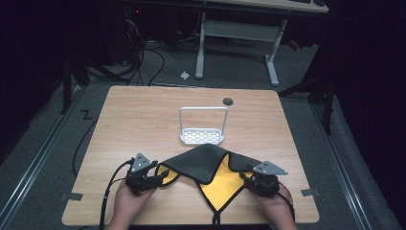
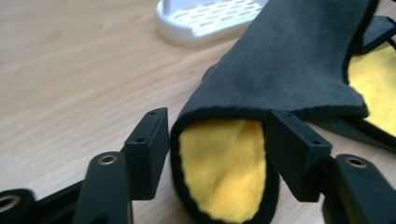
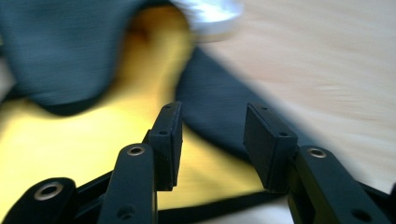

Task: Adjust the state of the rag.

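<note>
A dark grey cloth point(image 1: 206, 160) with a yellow underside point(image 1: 221, 186) lies partly folded near the front edge of the wooden table point(image 1: 143, 115). My left gripper point(image 1: 160, 178) stands at the cloth's left corner. In the left gripper view its jaws point(image 2: 217, 140) are open on either side of the rolled corner point(image 2: 224, 172), with the yellow lining showing between them. My right gripper point(image 1: 249, 177) is at the cloth's right corner. In the right gripper view it is open point(image 3: 212, 140) over the grey and yellow cloth point(image 3: 210, 112) and grips nothing.
A small white slotted rack with a wire handle point(image 1: 202, 136) stands just behind the cloth, and its base shows in the left gripper view point(image 2: 205, 21). A round cable hole point(image 1: 228, 101) sits near the table's far edge. A white-legged desk point(image 1: 239, 28) and floor cables point(image 1: 143, 62) lie beyond.
</note>
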The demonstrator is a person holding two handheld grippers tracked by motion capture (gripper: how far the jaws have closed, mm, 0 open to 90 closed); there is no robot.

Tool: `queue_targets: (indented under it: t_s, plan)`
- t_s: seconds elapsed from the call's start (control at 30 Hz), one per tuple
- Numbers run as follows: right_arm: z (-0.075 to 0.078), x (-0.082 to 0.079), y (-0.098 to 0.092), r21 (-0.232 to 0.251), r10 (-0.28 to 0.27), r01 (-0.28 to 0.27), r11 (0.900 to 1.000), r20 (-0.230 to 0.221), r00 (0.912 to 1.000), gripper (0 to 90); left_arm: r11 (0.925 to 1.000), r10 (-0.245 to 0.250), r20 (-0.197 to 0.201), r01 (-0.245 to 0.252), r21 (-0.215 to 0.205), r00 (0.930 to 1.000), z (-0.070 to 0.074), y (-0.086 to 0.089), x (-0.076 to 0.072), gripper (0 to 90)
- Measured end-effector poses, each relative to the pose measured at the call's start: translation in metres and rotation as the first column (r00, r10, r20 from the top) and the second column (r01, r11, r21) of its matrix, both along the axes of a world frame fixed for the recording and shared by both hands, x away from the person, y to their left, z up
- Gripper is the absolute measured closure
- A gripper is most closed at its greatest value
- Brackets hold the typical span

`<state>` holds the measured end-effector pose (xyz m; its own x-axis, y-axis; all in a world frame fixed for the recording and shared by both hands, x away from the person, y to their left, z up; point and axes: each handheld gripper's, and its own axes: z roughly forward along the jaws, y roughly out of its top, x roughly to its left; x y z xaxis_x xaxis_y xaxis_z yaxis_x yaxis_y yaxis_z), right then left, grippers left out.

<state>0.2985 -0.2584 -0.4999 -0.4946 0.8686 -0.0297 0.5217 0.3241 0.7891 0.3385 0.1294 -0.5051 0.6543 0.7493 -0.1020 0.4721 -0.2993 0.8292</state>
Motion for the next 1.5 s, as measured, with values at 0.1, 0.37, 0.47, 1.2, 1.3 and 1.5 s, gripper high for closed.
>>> queue_targets:
  t_s: [0.1, 0.37, 0.47, 1.2, 1.3, 1.5]
  plan:
    - [-0.009, -0.01, 0.025, -0.005, 0.089, -0.09, 0.996, -0.057, 0.9944, 68.7, 0.9997, -0.026, 0.048, 0.026, 0.003, 0.9985, 0.004, -0.011, 0.003, 36.0]
    - [-0.023, -0.017, 0.059, -0.146, 0.164, -0.178, 0.973, -0.107, 0.9807, 90.0, 0.9995, -0.031, -0.072, 0.03, -0.009, 0.9969, -0.015, -0.021, 0.032, 64.0]
    - [-0.022, -0.022, 0.051, -0.16, 0.16, -0.176, 0.971, -0.11, 0.981, 90.0, 0.9989, -0.046, -0.082, 0.044, -0.017, 0.9956, -0.014, -0.02, 0.032, 82.0]
    - [-0.019, -0.01, -0.067, -0.247, -0.185, 0.16, 0.956, -0.082, 0.9793, 90.0, 0.9574, -0.194, -0.226, 0.134, -0.256, 0.9547, 0.009, -0.001, 0.001, 82.4]
    - [-0.019, -0.006, -0.069, -0.23, -0.195, 0.172, 0.958, -0.082, 0.9773, 90.0, 0.9682, -0.145, -0.242, 0.087, -0.234, 0.9595, -0.001, -0.002, 0.015, 82.4]
    - [-0.02, -0.004, -0.068, -0.227, -0.195, 0.174, 0.958, -0.073, 0.9781, 90.0, 0.9894, -0.026, -0.223, -0.007, -0.145, 0.9744, -0.027, -0.008, 0.043, 75.9]
